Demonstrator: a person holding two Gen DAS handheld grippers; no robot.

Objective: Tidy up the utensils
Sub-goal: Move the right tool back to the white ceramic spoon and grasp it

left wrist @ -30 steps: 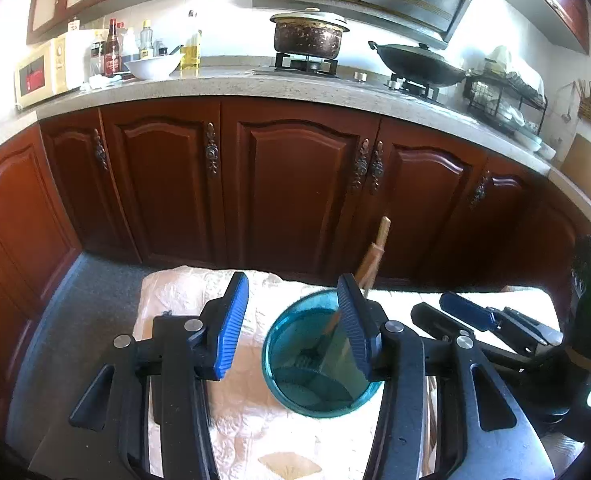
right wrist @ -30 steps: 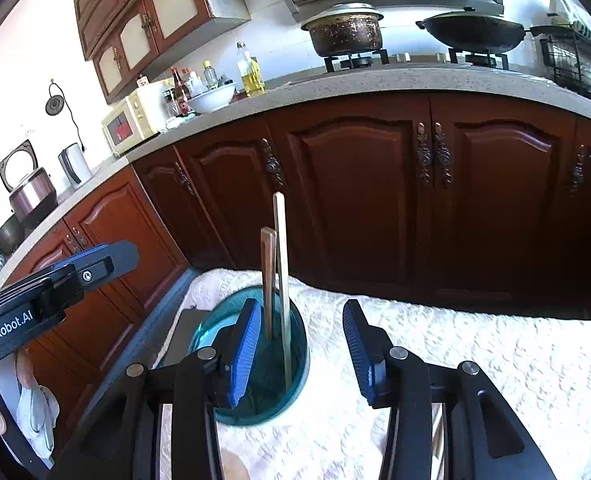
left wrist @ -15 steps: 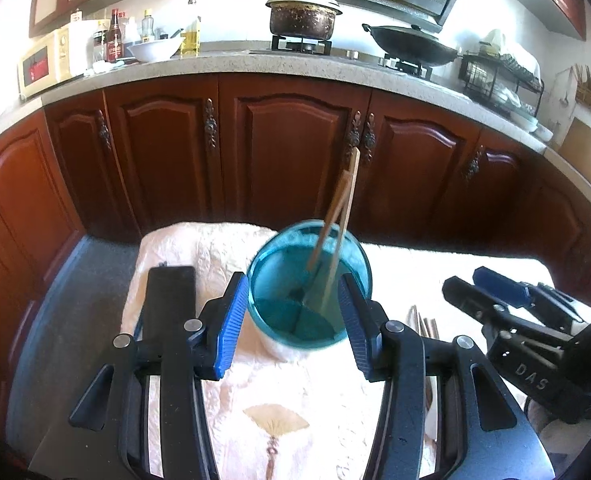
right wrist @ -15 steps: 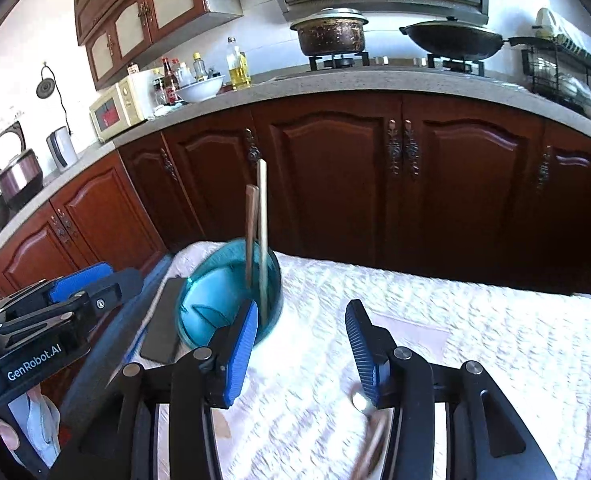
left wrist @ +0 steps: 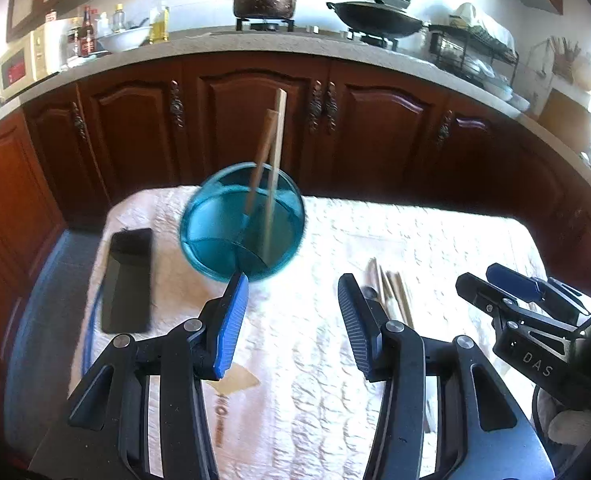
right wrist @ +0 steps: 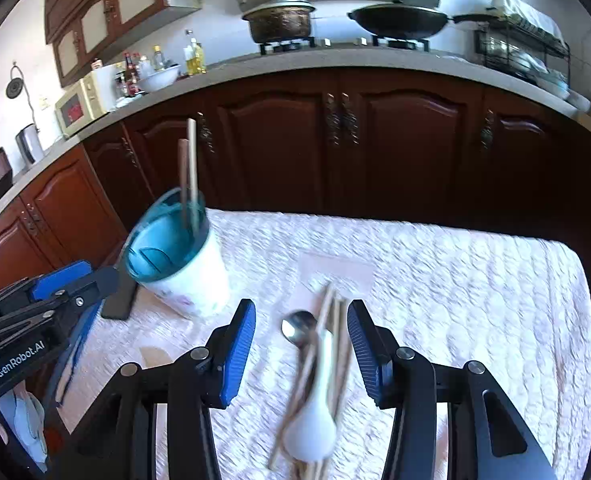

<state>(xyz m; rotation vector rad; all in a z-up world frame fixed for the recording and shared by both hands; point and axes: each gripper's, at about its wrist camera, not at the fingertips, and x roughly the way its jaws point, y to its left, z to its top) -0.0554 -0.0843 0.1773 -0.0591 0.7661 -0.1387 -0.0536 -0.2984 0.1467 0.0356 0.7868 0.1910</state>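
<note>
A blue-rimmed white utensil holder [left wrist: 241, 220] [right wrist: 179, 256] stands at the far left of the cloth-covered table, with two wooden chopsticks [left wrist: 273, 152] [right wrist: 187, 172] upright in it. Loose utensils lie on the cloth: a metal spoon [right wrist: 299, 326], a white ceramic spoon [right wrist: 315, 420] and more chopsticks [right wrist: 335, 340] [left wrist: 395, 296]. My right gripper [right wrist: 301, 340] hovers over this pile. Its jaws are opening, and the pads press on nothing. My left gripper [left wrist: 291, 308] hangs open and empty, just short of the holder.
A black phone [left wrist: 127, 280] lies left of the holder near the table's left edge. A white quilted cloth [right wrist: 455, 300] covers the table. Dark wooden cabinets [left wrist: 247, 120] and a counter with a pot and a wok stand behind.
Both grippers have drawn back from the holder, which now sits farther off. The loose utensil pile has come into view under the right gripper, whose jaws stand slightly wider.
</note>
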